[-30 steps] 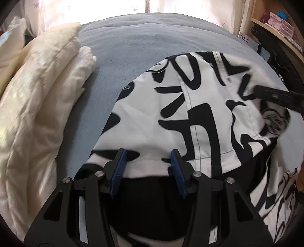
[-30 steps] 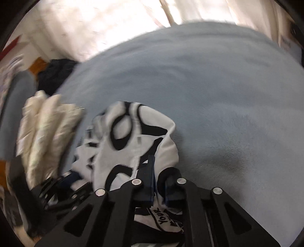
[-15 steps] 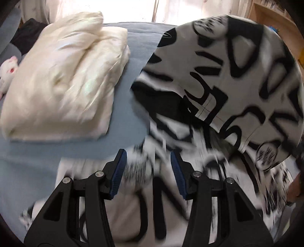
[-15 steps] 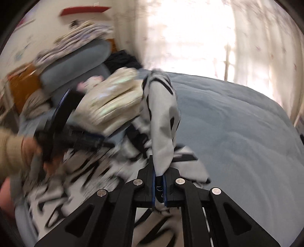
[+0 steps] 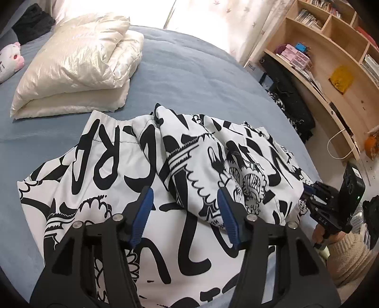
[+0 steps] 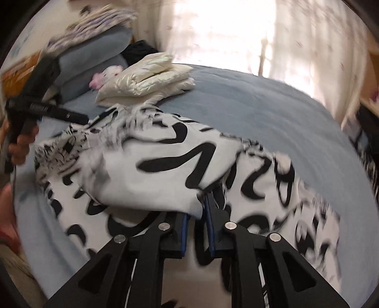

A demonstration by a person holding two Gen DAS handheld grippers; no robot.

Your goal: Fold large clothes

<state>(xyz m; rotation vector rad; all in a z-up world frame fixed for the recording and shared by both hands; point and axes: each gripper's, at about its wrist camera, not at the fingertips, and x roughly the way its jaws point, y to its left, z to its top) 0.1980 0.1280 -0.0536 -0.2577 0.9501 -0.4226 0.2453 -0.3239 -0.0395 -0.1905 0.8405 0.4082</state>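
left gripper (image 5: pixel 186 214): jaws wide, just opened further, nothing pinched, over garment (image 5: pixel 99 165) | right gripper (image 6: pixel 196 220): jaws narrowly apart, just opening, cloth edge between them, grip unclear | garment: heaped on bed (image 5: pixel 194 71), just this side of cream bundle (image 5: pixel 75 71) | handling: light, limp, likely slippery; pinch hem or corners

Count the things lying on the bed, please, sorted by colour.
Black-and-white printed garment: 1
Cream folded padded item: 1
Pink-and-white plush toy: 1
Black clothing at the far corner: 1
Total: 4, all on the blue bed cover.
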